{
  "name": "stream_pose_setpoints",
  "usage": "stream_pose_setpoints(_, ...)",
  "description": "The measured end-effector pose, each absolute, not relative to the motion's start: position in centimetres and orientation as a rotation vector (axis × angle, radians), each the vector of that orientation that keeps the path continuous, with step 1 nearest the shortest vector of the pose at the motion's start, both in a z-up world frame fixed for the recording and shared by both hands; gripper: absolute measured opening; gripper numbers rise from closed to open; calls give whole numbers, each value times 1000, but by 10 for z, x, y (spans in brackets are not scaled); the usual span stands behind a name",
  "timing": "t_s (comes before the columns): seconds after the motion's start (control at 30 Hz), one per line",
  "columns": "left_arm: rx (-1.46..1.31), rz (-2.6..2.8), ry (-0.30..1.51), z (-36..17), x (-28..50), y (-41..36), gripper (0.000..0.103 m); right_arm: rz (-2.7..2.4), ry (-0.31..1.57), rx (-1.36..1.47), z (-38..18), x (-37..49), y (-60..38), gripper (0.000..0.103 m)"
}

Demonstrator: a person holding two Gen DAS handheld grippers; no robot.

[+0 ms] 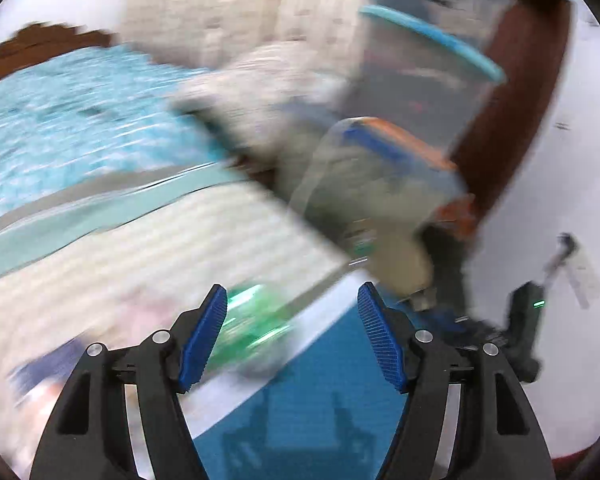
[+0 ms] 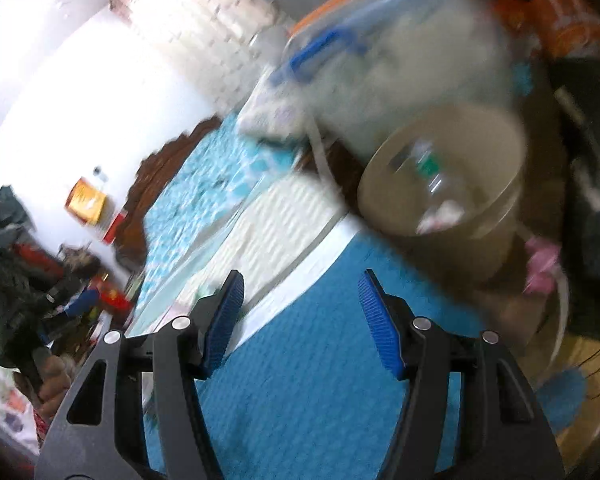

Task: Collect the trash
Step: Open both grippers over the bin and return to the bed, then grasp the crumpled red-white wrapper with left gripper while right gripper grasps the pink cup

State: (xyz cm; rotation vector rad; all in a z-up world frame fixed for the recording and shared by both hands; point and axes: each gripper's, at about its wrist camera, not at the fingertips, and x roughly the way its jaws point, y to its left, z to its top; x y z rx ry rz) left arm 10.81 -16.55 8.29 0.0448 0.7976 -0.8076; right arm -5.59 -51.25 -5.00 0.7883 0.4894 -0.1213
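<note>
Both views are motion-blurred. My left gripper is open and empty above the edge of a bed; a green and clear plastic bottle lies on the white ribbed cover just behind its left finger. My right gripper is open and empty over the blue blanket. A beige trash bin stands beside the bed, ahead and right of the right gripper, with a clear bottle and white scraps inside. The bin also shows in the left wrist view, ahead and right.
Clear plastic storage boxes with teal and orange lids are stacked beside the bed against a brown wooden frame. A turquoise patterned sheet covers the far bed. Clothes and clutter sit at the left. Pink trash lies right of the bin.
</note>
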Motion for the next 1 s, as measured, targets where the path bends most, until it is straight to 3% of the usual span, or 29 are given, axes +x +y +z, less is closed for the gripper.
stream_pose_setpoints(0.27, 26, -442, 886, 45, 81, -5, 65, 103, 689, 710, -73, -16, -391, 62)
stream_pose_setpoints(0.47, -42, -371, 932, 18, 68, 60, 65, 259, 848, 587, -88, -2, -292, 62)
stream_pose_setpoints(0.63, -41, -335, 921, 5, 60, 77, 65, 329, 915, 424, -87, 5, -229, 62)
stream_pose_setpoints(1.0, -1, -141, 934, -35, 50, 89, 65, 273, 930, 331, -82, 13, -192, 62)
